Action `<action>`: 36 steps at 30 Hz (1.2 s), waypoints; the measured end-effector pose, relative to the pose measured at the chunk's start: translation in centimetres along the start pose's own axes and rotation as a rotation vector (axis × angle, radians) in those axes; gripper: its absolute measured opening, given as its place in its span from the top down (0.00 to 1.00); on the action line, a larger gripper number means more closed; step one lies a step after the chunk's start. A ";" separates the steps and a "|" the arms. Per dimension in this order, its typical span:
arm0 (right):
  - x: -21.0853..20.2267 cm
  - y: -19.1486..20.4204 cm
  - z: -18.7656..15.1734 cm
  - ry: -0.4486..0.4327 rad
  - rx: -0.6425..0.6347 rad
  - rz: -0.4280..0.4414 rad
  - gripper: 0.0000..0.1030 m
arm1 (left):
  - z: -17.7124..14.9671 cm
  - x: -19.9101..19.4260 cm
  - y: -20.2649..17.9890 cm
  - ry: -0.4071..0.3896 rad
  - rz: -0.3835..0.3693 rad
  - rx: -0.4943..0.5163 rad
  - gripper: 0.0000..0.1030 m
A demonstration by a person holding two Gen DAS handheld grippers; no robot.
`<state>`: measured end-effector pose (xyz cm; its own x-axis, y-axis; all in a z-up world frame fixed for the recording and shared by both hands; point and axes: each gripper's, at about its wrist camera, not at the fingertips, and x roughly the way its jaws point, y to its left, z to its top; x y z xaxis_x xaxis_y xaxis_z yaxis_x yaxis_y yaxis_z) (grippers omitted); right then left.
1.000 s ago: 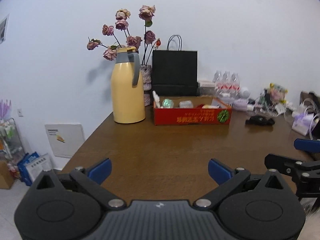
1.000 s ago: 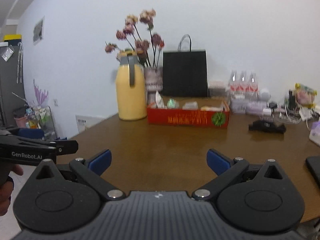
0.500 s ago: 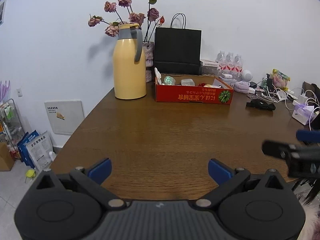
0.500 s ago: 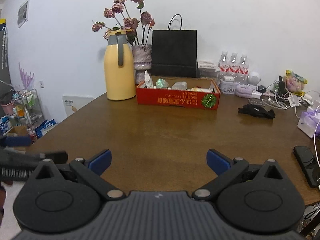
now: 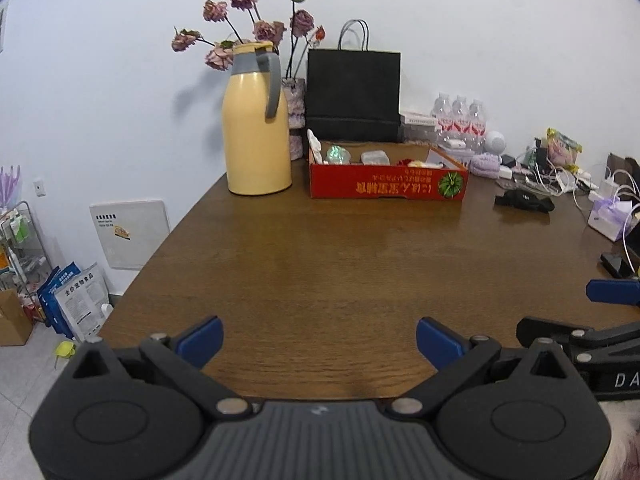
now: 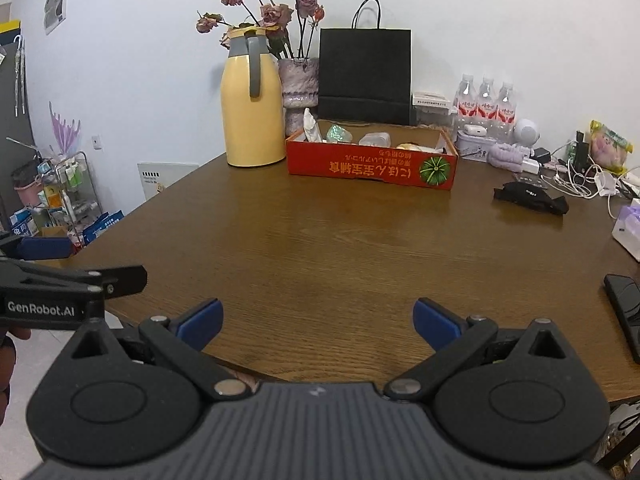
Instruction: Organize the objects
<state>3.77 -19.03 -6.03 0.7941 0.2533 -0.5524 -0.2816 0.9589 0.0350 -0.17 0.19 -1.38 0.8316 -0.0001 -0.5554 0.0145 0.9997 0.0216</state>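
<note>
Wooden worktop [image 5: 340,248] was overhung by the left gripper [image 5: 319,342] and right gripper [image 6: 318,322], both held spread and empty, well short of the red cardboard box [image 5: 386,184].

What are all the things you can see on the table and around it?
Wooden table: one, brown, fills the middle.
Tall thermos jug: one, yellow with grey handle, far left corner of the table.
Dried roses: one bunch, dusty pink, in a pale vase behind the jug.
Paper carrier bag: one, black, against the wall.
Shallow cardboard box: one, red, in front of the bag, with small items inside.
Water bottles: three, clear with red labels, right of the bag.
Black strap-like item: one, right of the box.
Phone: one, black, right table edge.
Left gripper: open, empty, over the near edge.
Right gripper: open, empty, over the near edge.
</note>
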 end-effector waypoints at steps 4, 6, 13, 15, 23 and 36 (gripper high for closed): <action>0.2 0.0 -0.1 0.010 0.001 -0.009 0.00 | -0.2 -0.1 -0.1 -0.010 -0.003 0.010 0.00; 0.3 -0.1 0.0 0.011 0.000 -0.014 0.00 | -0.3 -0.1 -0.1 -0.008 -0.003 0.010 0.00; 0.8 -1.5 0.0 0.034 0.032 -0.052 0.00 | 0.0 -0.1 0.2 -0.006 -0.009 0.006 0.00; 0.8 -1.6 0.0 0.032 0.029 -0.054 0.00 | 0.0 -0.1 0.3 -0.009 -0.024 0.000 0.00; 0.8 -1.7 0.0 0.023 0.023 -0.053 0.00 | 0.0 0.1 0.3 -0.006 -0.017 -0.003 0.00; 0.2 -2.7 0.2 0.007 0.013 -0.078 0.00 | 0.3 -0.3 0.4 0.005 -0.013 -0.015 0.00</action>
<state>4.80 -21.58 -6.06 0.8097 0.1773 -0.5595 -0.2122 0.9772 0.0026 -0.25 0.62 -0.89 0.8284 -0.0134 -0.5600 0.0175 0.9998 0.0021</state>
